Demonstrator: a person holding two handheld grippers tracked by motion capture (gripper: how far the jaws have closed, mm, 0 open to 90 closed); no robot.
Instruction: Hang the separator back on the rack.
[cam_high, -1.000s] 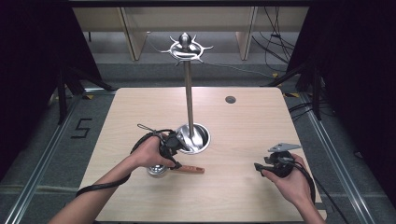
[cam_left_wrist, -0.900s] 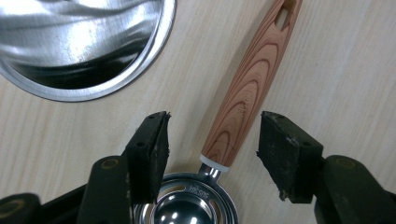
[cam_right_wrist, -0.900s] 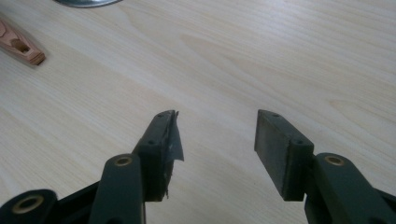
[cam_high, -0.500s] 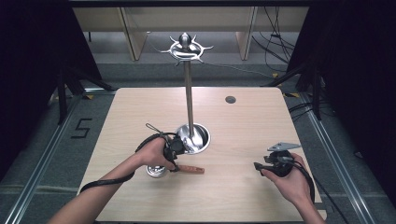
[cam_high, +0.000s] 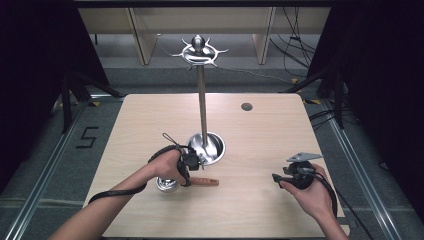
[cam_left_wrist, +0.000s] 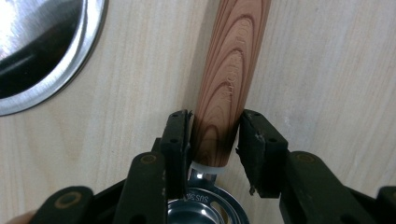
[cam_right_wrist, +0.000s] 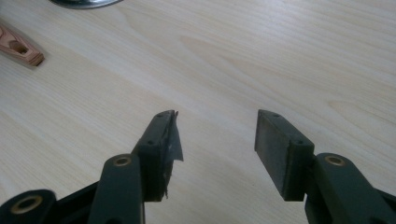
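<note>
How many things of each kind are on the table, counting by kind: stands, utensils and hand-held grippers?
Metal stand: 1
Wooden-handled metal scoop: 1
Hand-held grippers, left hand-held gripper around the scoop's handle and right hand-held gripper over bare table: 2
Total: 4

A glossy, grained wooden handle (cam_left_wrist: 231, 79) meets a polished steel cup (cam_left_wrist: 205, 210). The mirror-bright metal stand (cam_high: 202, 107) rises from a matt pale-wood table (cam_high: 270, 135).
</note>
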